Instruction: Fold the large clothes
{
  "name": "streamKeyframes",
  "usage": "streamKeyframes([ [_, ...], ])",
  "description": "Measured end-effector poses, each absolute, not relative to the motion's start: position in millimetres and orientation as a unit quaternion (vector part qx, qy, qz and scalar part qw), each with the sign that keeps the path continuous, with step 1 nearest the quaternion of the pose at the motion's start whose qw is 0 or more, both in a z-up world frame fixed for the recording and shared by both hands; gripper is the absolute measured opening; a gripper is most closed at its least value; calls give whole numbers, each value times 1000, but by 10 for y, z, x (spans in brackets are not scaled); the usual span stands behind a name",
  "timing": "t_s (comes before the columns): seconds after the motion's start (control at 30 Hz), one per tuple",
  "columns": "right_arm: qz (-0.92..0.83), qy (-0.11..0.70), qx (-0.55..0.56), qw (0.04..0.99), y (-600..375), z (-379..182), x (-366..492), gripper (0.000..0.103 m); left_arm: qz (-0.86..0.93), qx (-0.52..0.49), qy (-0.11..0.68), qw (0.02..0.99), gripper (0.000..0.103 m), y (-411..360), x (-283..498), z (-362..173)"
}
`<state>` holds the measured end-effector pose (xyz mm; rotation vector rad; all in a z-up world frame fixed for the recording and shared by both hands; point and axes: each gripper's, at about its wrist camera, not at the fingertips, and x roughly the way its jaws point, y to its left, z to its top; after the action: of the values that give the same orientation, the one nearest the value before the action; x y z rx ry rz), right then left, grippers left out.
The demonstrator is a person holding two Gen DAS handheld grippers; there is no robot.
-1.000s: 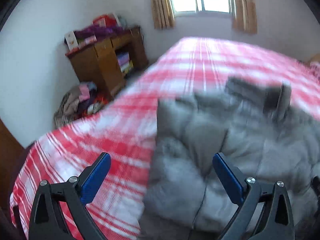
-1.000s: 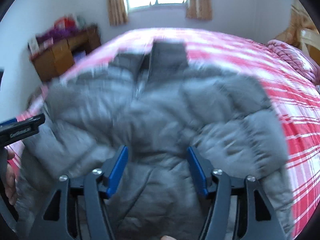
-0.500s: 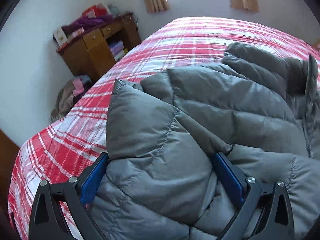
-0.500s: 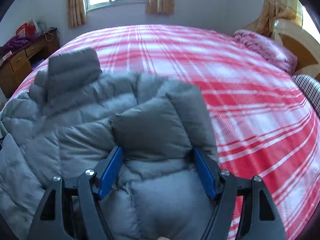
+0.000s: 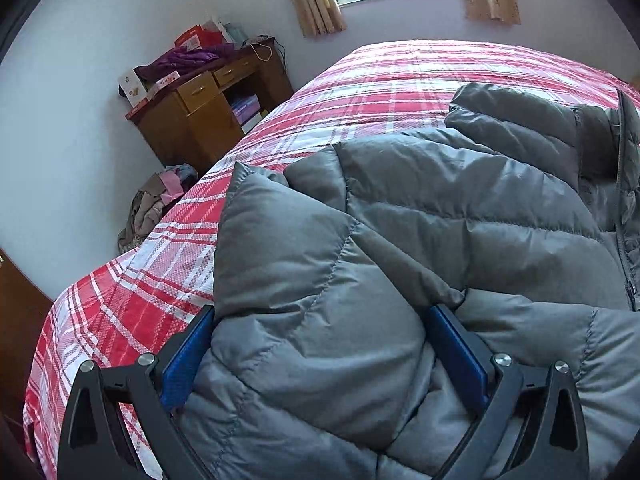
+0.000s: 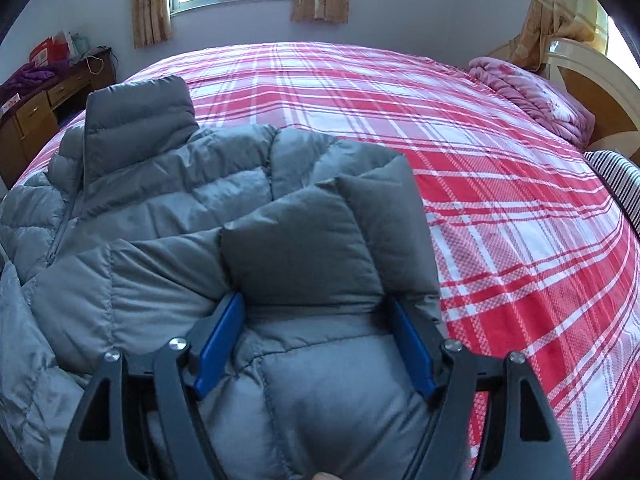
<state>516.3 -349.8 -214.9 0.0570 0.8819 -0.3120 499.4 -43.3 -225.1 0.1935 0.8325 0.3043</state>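
A grey quilted puffer jacket (image 5: 460, 208) lies spread on the red plaid bed (image 5: 380, 80), collar toward the far side. My left gripper (image 5: 320, 356) hovers low over its near left part. Its blue pads (image 5: 184, 360) stand wide and a puffy fold bulges up between them without looking squeezed. In the right wrist view the jacket (image 6: 168, 184) fills the left half. My right gripper (image 6: 316, 344) stands narrower, and both its pads (image 6: 220, 344) lie against a doubled-over fold of the same jacket. The jacket's near hem is hidden under the grippers.
A wooden desk (image 5: 200, 108) piled with clothes and boxes stands by the wall left of the bed, with a heap of clothes (image 5: 156, 204) on the floor. A pink quilt (image 6: 532, 92) and a headboard (image 6: 592, 80) sit at the bed's right end. A bare plaid sheet (image 6: 500, 220) stretches right of the jacket.
The jacket was blurred and in motion a second ago. Now it lies still on the bed. Both grippers have sunk closer to it, and its folds now fill the gaps between their pads.
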Motion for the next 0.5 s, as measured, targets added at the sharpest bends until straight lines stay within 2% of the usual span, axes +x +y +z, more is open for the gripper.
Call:
streamKeyframes([
  [0.13,-151,422,27,893,-3466,-2146,5150,77,141,97,412,895,102,-426,4987,-2205],
  [0.23,-144,429,32,891,-3467,-2121,5156,79,116,66,440,888,102,-327,4904,-1916],
  [0.37,-95,464,47,880,-3547,-1854,5168,85,83,63,360,927,102,-289,4916,-1199],
  [0.5,-90,433,89,892,-3618,-1383,5401,98,59,38,362,930,102,-354,5415,-953],
])
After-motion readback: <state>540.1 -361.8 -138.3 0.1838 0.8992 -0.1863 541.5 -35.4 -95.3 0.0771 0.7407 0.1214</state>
